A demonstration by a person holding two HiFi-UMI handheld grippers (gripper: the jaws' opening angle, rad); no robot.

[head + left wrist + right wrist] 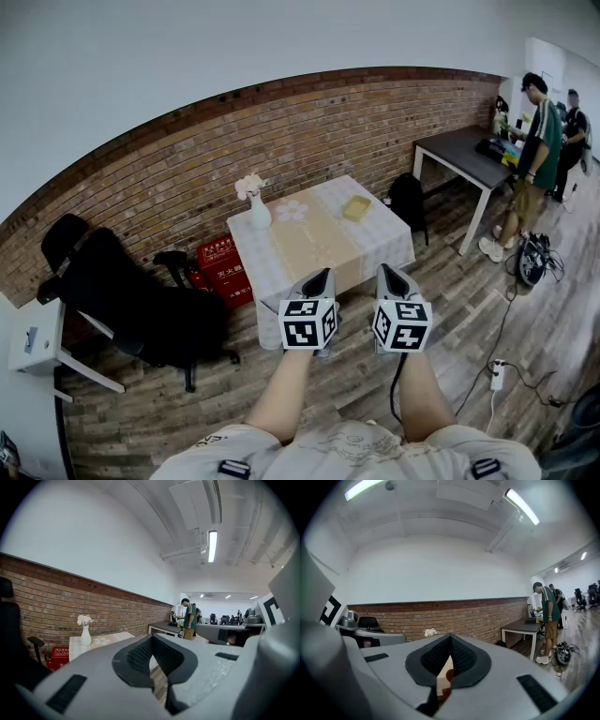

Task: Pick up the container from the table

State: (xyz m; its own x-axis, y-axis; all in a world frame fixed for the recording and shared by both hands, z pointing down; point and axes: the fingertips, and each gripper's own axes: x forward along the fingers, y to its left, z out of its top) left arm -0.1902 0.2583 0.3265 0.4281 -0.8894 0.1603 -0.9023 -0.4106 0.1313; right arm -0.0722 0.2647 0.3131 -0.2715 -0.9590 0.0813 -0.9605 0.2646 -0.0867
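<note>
Jaws on left gripper [322, 275] and right gripper [385, 271] sit together, empty. Container [356, 207] lies on the table [270, 269] at 12 o'clock.

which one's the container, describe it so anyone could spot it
Find the cloth-covered table in front of the brick wall. The container lies near its far right corner: low, square and yellow, unlike the tall white vase of flowers at the left end.
</note>
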